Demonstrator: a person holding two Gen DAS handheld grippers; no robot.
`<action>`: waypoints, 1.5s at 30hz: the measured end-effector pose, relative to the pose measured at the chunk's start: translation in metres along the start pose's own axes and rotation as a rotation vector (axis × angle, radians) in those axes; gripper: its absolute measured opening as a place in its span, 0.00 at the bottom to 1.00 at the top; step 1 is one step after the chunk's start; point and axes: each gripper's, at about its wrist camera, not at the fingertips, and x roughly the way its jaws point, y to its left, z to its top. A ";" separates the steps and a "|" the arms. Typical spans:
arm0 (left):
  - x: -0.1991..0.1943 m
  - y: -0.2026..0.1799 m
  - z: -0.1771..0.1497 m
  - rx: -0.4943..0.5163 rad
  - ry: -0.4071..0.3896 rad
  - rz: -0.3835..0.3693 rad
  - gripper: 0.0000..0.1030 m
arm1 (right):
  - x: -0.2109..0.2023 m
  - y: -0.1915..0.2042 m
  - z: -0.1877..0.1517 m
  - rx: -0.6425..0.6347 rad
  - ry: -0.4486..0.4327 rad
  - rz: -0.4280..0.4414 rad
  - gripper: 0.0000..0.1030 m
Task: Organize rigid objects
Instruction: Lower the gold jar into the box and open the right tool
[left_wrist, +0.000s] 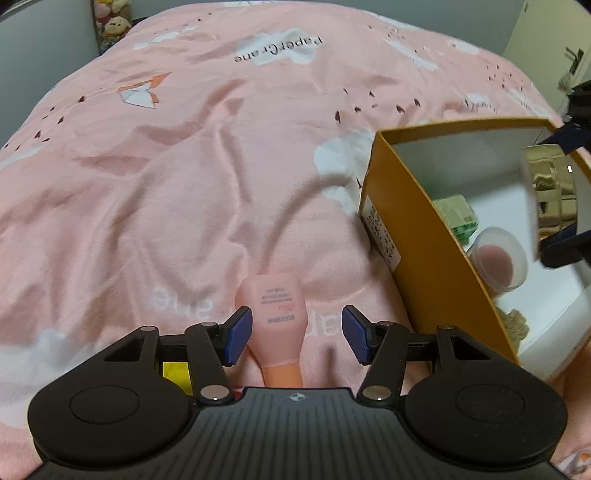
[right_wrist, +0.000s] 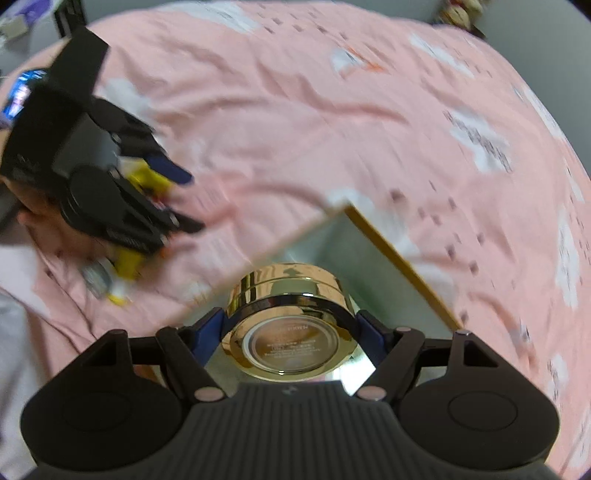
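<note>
1. The pink bedspread (left_wrist: 155, 192) spreads out ahead of both claws, rumpled, printed with white clouds, small dark birds and an orange-and-white paper crane; "PaperCrane" reads upside down on a cloud far ahead of the left claw. Grey walls close the room beyond it, and plush toys (left_wrist: 112, 26) sit on a shelf far ahead to the left claw's left.
2. The mustard cardboard box (left_wrist: 439, 273) stands open to the right of the left claw, white inside, a printed label on its near wall too small to read. In the right wrist view its rim (right_wrist: 402, 266) lies just ahead of the right claw, blurred.
3. The left gripper (left_wrist: 297, 334) is held low over the bedspread, level, its blue pads spread wide and clamped on nothing. From the right wrist view it shows far to the left, with yellow parts and a hand behind it, all blurred.
4. The right gripper (right_wrist: 291, 332) hovers over the open box, its pads pressed on both sides of the gold jar (right_wrist: 288, 317), which lies on its side with its round base toward the camera; the base print is unreadable.
5. The pink tube (left_wrist: 277, 314) lies on the bedspread between the left claw's pads, beside the left one, cap toward the camera; its lettering is upside down and illegible.
6. Inside the box, ahead-right of the left claw, sit a green packet (left_wrist: 456, 216) and a clear-lidded pink pot (left_wrist: 500, 258).
</note>
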 end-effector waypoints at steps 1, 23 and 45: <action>0.003 -0.003 0.001 0.016 0.001 0.011 0.70 | 0.003 -0.005 -0.006 0.018 0.016 -0.009 0.73; 0.045 0.000 0.005 0.031 0.067 0.105 0.54 | 0.083 -0.096 -0.057 0.276 0.188 -0.125 0.73; 0.042 0.000 0.002 0.021 0.047 0.118 0.52 | 0.085 -0.118 -0.072 0.514 0.081 -0.079 0.81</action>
